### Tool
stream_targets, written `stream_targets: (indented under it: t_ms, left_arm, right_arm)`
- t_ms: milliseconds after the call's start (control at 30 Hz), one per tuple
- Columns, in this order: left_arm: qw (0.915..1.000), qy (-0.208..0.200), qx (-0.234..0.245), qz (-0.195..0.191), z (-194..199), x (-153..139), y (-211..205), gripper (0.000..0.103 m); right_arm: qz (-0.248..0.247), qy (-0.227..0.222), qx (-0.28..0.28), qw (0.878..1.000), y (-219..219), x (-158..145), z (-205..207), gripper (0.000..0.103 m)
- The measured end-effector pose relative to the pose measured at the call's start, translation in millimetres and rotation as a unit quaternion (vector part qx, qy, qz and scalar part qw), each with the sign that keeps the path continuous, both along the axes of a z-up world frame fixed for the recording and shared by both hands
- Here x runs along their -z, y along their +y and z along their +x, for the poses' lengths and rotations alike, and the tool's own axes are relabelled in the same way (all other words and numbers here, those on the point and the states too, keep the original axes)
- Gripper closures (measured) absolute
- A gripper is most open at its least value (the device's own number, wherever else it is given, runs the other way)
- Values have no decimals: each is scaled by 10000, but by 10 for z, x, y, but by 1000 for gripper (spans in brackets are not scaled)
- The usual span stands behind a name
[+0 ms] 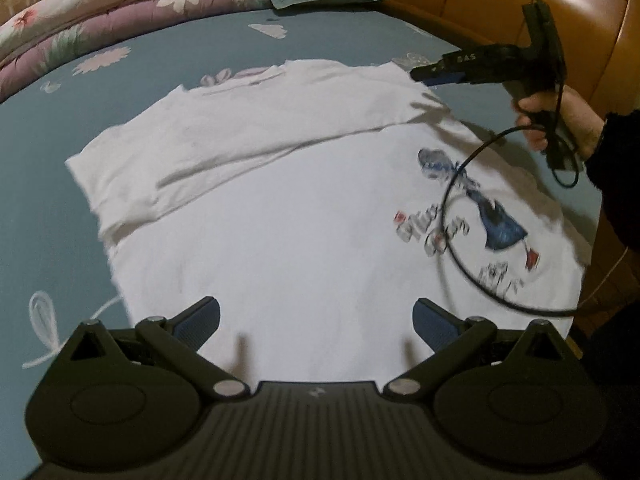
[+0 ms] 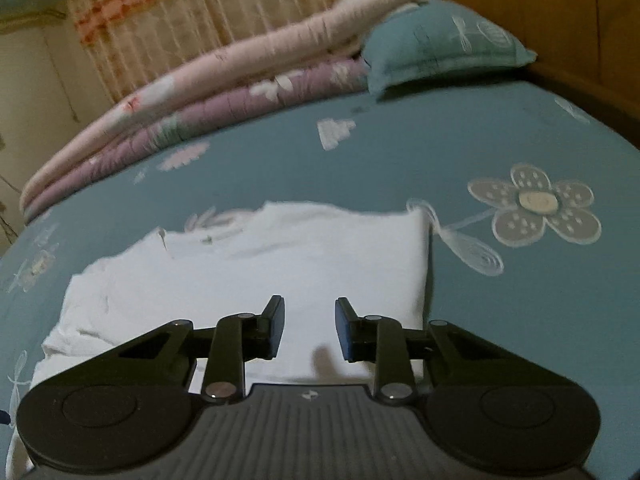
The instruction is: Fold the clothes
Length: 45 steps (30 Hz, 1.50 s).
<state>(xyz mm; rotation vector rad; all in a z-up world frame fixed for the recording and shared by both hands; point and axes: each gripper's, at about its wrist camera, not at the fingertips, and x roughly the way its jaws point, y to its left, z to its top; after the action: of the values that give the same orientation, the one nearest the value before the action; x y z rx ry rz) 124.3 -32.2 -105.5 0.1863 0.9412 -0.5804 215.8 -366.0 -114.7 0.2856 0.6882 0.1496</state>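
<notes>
Quilts (image 1: 100, 20): pink and purple ones sit folded in a pile at the far left of the bed, likely pushed back to leave room.
Bed sheet (image 1: 48, 128): blue with white flowers, and flat, so it makes a good spot for folding.
White T-shirt (image 1: 280, 200): it lies spread on the sheet. Its far side is turned over onto the middle in a long strip. The picture print (image 1: 480, 216) faces up near the right end.
Left tongs (image 1: 316, 320): the two fingers are wide apart and hold nothing. They hang over the near edge of the shirt, which lies right under and ahead of them.
Right tongs (image 2: 310, 328): the fingers are apart too, with nothing between them. They hover over the far right corner of the shirt, maybe to let go of it or to pick it up; I cannot tell which.
Hand (image 1: 560, 124): it grips the right tongs' handle, and a black cable (image 1: 452, 216) loops down over the shirt.
</notes>
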Motion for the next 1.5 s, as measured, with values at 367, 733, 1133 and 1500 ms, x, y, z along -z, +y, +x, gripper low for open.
stream_targets:
  t_ms: [367, 733, 1133, 1500]
  left_arm:
    - [9984, 172, -538, 8, 271, -51, -277, 1]
    - [9989, 41, -471, 61, 779, -69, -416, 1]
    - [9946, 522, -894, -84, 1143, 262, -281, 1]
    - [9923, 712, -1012, 21, 1172, 396, -206, 1]
  right_arm:
    - [357, 198, 85, 9991, -399, 110, -224, 71]
    - [-220, 487, 534, 9971, -488, 314, 245, 75]
    - [-542, 605, 904, 9926, -610, 385, 1024, 86]
    - [-347, 576, 915, 9935, -651, 429, 1346, 92]
